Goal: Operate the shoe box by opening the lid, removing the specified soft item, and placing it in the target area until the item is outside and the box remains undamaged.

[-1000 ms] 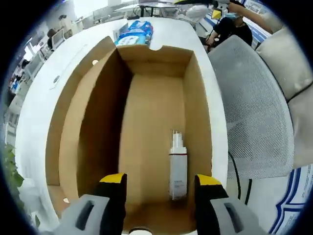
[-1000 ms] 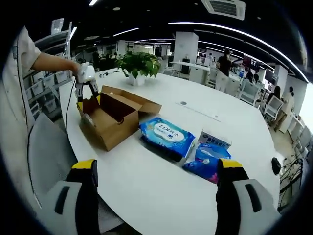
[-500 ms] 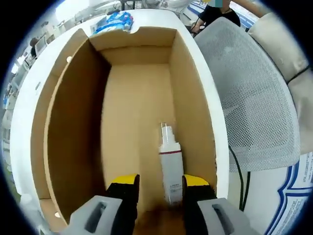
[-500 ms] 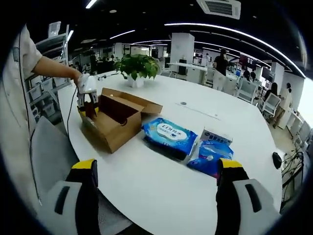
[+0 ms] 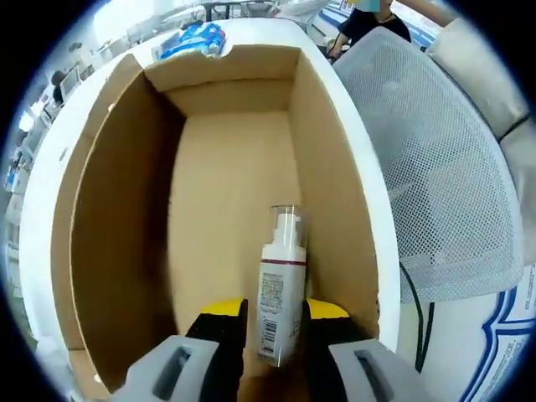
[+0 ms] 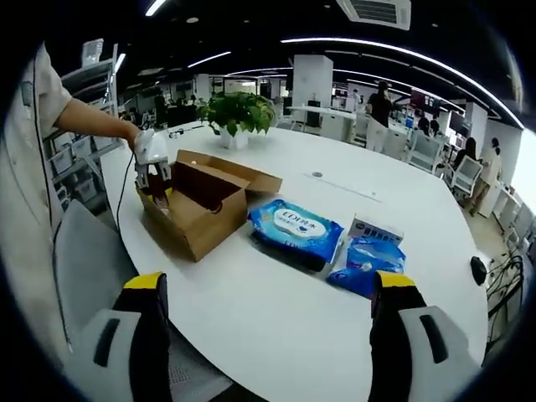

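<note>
Inside the open cardboard box (image 5: 226, 167), the left gripper (image 5: 274, 314) is clamped on one white pump bottle (image 5: 278, 293), tilted up off the floor. The grip looks low on the bottle, so it could swing or slip and scrape the box wall. Further right on the white table (image 6: 276, 327), three blue packs (image 6: 295, 228) lie beside the box. The right gripper (image 6: 268, 318) hovers with jaws wide apart, empty.
</note>
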Available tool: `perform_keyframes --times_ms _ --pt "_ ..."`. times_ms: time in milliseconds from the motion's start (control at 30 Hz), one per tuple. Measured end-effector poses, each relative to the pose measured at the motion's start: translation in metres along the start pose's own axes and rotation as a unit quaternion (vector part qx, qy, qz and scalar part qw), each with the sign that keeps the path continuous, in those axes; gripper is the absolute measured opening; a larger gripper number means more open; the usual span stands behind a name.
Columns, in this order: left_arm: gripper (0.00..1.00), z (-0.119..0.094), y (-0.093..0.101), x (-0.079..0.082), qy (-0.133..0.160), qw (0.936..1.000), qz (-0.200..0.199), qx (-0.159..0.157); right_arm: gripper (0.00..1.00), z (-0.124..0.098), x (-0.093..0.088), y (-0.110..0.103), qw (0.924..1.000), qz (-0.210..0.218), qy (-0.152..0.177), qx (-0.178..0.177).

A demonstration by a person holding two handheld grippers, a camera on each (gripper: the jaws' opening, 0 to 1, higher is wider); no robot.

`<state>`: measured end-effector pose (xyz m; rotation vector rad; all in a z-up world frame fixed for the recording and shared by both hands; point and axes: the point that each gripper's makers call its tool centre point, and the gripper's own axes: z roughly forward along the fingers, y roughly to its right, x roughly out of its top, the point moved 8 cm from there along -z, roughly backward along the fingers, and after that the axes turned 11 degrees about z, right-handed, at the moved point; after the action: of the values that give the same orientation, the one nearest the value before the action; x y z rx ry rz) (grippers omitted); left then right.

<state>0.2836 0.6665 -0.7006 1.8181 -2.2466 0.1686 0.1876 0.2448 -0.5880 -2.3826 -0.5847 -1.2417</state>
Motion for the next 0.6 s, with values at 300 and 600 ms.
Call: perform_keyframes --times_ms 300,600 --pt "0.21 0.0070 -0.0020 0.0018 -0.001 1.0000 0.000 0.003 0.96 0.0031 -0.0018 -0.0048 1.0000 0.003 0.001 0.004" --pt "0.19 0.0072 -0.0054 0.0037 0.004 0.9996 -0.023 0.018 0.93 0.0065 -0.0030 -0.0098 0.9998 0.013 0.007 0.010"
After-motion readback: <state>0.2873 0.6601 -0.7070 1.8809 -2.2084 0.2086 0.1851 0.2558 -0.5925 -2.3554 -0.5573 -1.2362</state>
